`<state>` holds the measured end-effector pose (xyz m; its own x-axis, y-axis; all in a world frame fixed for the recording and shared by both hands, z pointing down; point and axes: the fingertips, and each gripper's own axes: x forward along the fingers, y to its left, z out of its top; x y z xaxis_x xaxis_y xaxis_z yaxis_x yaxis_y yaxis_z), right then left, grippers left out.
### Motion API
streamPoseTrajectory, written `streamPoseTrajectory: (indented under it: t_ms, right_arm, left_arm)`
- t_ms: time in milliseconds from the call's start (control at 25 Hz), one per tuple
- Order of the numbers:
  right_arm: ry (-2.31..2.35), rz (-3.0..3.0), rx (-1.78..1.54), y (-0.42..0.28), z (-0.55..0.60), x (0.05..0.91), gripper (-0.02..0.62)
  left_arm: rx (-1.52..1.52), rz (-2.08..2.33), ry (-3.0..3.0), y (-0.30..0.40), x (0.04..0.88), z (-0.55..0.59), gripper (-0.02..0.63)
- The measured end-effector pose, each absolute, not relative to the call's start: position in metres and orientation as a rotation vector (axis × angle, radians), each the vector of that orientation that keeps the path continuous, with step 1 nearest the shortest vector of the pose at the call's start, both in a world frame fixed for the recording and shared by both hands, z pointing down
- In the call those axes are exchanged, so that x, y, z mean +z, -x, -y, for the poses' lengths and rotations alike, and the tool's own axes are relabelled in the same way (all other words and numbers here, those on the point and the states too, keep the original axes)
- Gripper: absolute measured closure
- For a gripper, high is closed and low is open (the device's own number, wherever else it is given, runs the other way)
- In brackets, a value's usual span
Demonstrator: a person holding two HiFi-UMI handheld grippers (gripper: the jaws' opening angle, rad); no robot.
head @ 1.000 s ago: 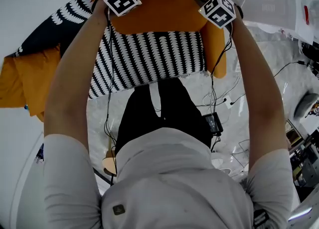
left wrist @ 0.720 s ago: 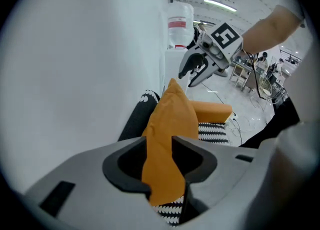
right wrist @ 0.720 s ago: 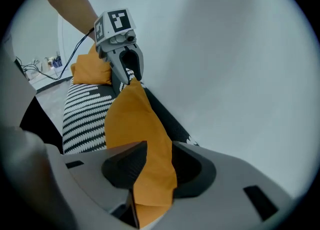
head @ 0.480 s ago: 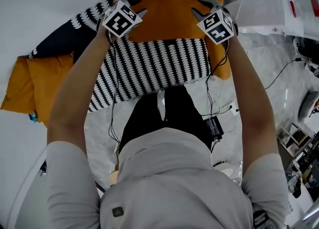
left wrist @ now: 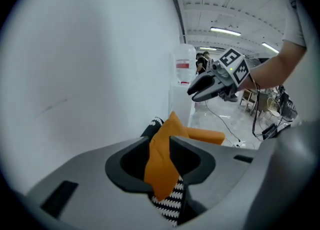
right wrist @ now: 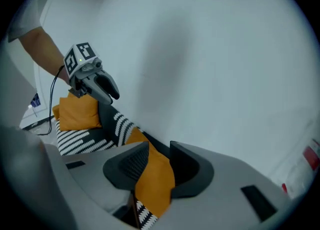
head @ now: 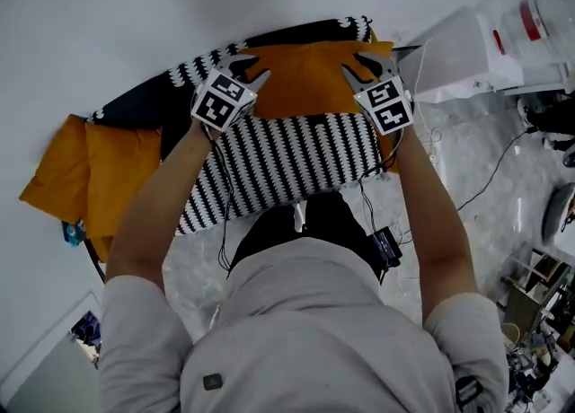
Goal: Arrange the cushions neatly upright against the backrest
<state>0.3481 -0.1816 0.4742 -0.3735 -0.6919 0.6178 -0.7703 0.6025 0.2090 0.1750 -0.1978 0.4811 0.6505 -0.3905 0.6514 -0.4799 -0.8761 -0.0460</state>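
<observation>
An orange cushion [head: 305, 79] stands on the black-and-white striped seat [head: 287, 155], leaning toward the dark backrest [head: 144, 104]. My left gripper [head: 247, 70] pinches its upper left corner and my right gripper [head: 364, 65] its upper right corner. In the left gripper view orange fabric [left wrist: 162, 166] fills the gap between the jaws, and in the right gripper view orange fabric [right wrist: 152, 174] does the same. Both pairs of jaws have just been closing on that fabric. A second orange cushion [head: 99, 178] lies at the seat's left end.
A white wall [head: 135, 7] rises right behind the backrest. A white box-like unit [head: 458, 57] stands to the right of the seat, with a water bottle [left wrist: 184, 66] near it. Cables [head: 485, 178] trail over the marble floor at the right.
Both grippers have risen with the orange cushion's top corners, and the cushion stands taller against the backrest. The head view has pulled back and shows more wall.
</observation>
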Motion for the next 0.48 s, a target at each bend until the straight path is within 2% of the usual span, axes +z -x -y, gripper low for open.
streamPoseTrajectory:
  t_ms: [480]
  right_arm:
    - [-1.327,2.294,0.09,-0.307,0.114,0.352,0.499]
  left_arm:
    - [0.647,0.962,-2.729,-0.15,0.361,0.143,0.503]
